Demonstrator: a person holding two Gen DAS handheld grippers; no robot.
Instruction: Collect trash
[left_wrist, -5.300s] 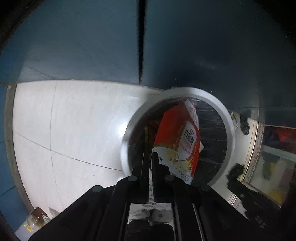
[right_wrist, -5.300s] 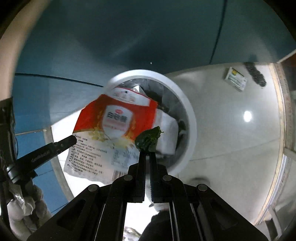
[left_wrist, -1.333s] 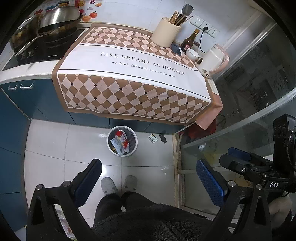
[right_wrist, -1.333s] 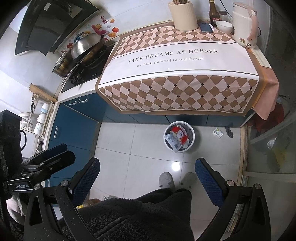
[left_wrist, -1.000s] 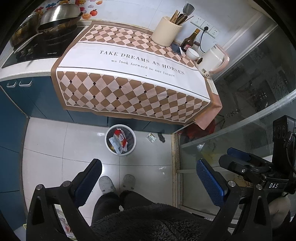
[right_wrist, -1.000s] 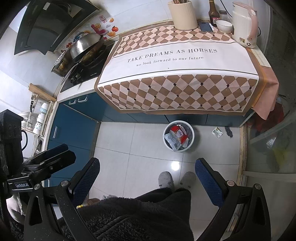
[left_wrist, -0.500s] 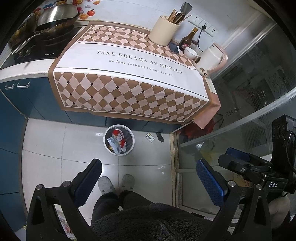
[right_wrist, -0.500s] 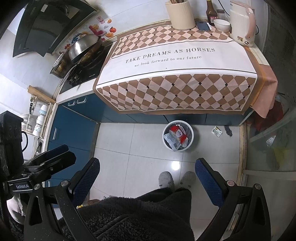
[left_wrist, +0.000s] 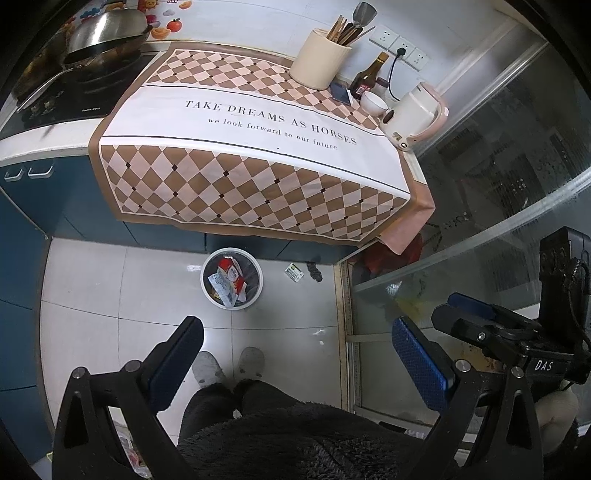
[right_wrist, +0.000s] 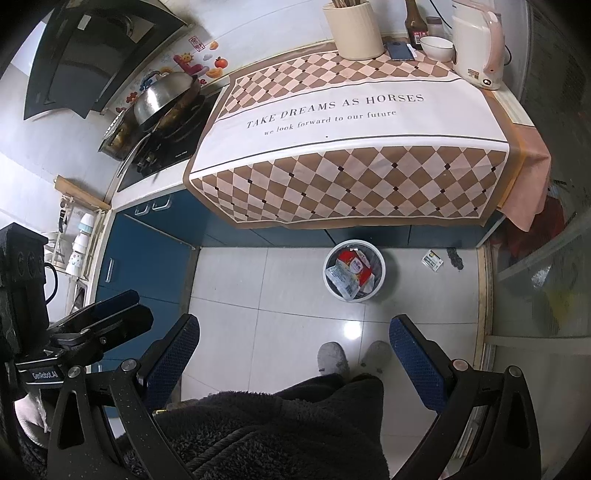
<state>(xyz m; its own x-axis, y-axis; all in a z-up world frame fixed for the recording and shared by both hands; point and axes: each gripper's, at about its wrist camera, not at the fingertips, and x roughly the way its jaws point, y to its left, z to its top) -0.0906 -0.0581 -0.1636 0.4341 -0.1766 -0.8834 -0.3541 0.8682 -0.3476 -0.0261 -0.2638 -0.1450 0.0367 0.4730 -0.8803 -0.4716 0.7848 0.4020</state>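
Pale glossy floor tiles (right_wrist: 280, 295) run beneath blue cabinets (right_wrist: 147, 251), and the table (left_wrist: 243, 122) above them carries a checkered cloth, a cream utensil crock (left_wrist: 319, 61), a kettle (left_wrist: 413, 118) and a wok (left_wrist: 103, 31) on the hob. Both tools hang high over the floor: the left gripper (left_wrist: 295, 354) and the right gripper (right_wrist: 295, 354) each stand wide apart, holding nothing. The white trash bin (right_wrist: 354, 271) sits against the cabinets with a red-and-white food bag (right_wrist: 352, 273) inside. A small packet (right_wrist: 432, 260) and a dark scrap (right_wrist: 454, 256) lie on the tiles just beside the bin; these could be overlooked, and thin, flat litter on slick tile may slide away from closing fingers.
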